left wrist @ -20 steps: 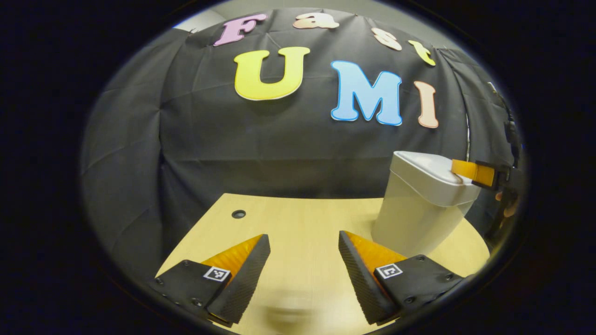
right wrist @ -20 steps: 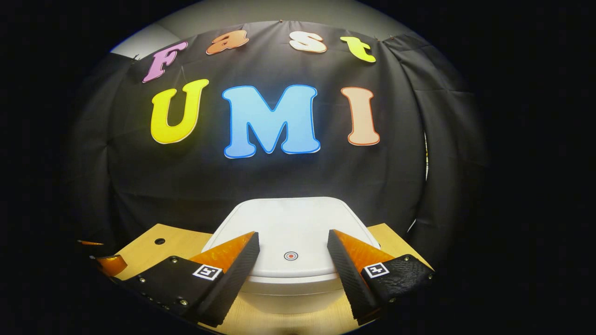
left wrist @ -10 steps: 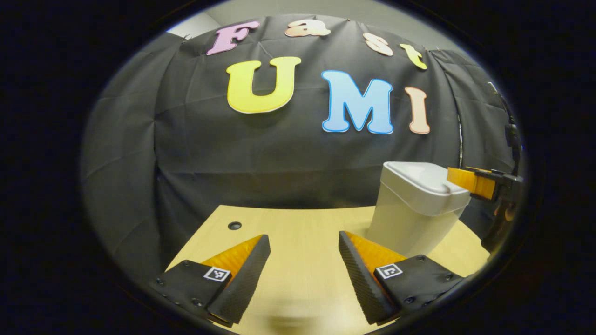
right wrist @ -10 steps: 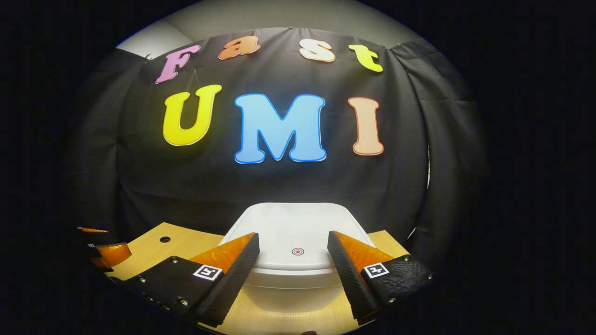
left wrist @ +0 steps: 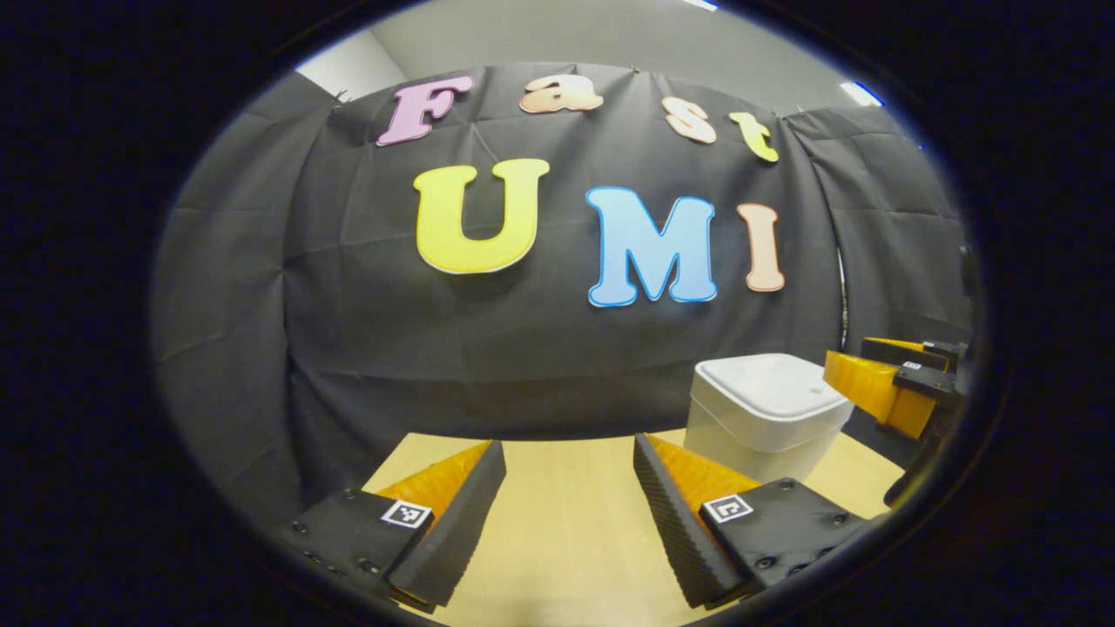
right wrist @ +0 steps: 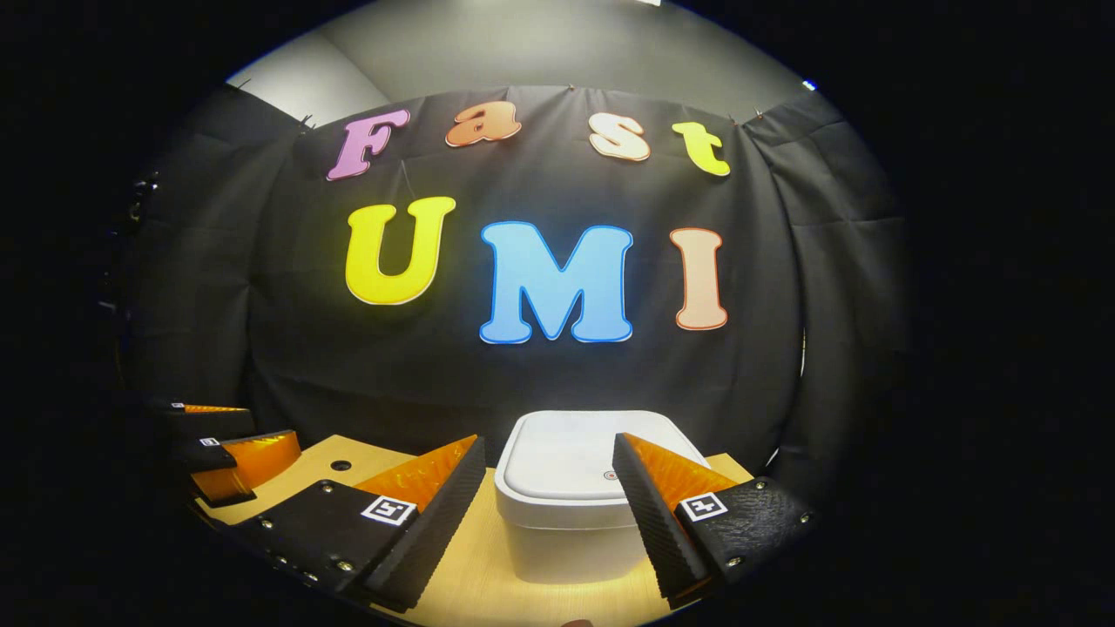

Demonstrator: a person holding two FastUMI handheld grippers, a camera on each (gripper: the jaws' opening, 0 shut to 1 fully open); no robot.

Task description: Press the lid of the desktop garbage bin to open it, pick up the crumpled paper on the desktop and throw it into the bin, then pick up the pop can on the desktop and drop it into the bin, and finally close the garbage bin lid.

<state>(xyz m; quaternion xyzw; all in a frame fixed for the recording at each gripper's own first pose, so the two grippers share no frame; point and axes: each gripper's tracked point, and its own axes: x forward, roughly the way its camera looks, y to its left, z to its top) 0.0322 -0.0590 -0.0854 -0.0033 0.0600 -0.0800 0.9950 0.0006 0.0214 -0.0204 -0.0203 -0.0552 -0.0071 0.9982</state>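
Note:
The white desktop bin (right wrist: pixel 571 505) stands on the wooden table with its lid (right wrist: pixel 584 457) down flat; a small round mark sits near the lid's front edge. My right gripper (right wrist: pixel 549 466) is open, held in front of and slightly above the bin, nothing between its fingers. In the left gripper view the bin (left wrist: pixel 762 418) is at the right, with the right gripper (left wrist: pixel 888 383) beside its lid. My left gripper (left wrist: pixel 569 475) is open over bare tabletop, well left of the bin. The left gripper (right wrist: pixel 231 444) also appears at the far left of the right gripper view.
The light wooden table (left wrist: pixel 566 522) reaches back to the black cloth wall. A small round hole (right wrist: pixel 341 465) lies in the tabletop at the back left.
Both grippers have drawn back and risen from the bin, which now looks smaller and lower. The right gripper has left the lid, which stays down. Both remain open.

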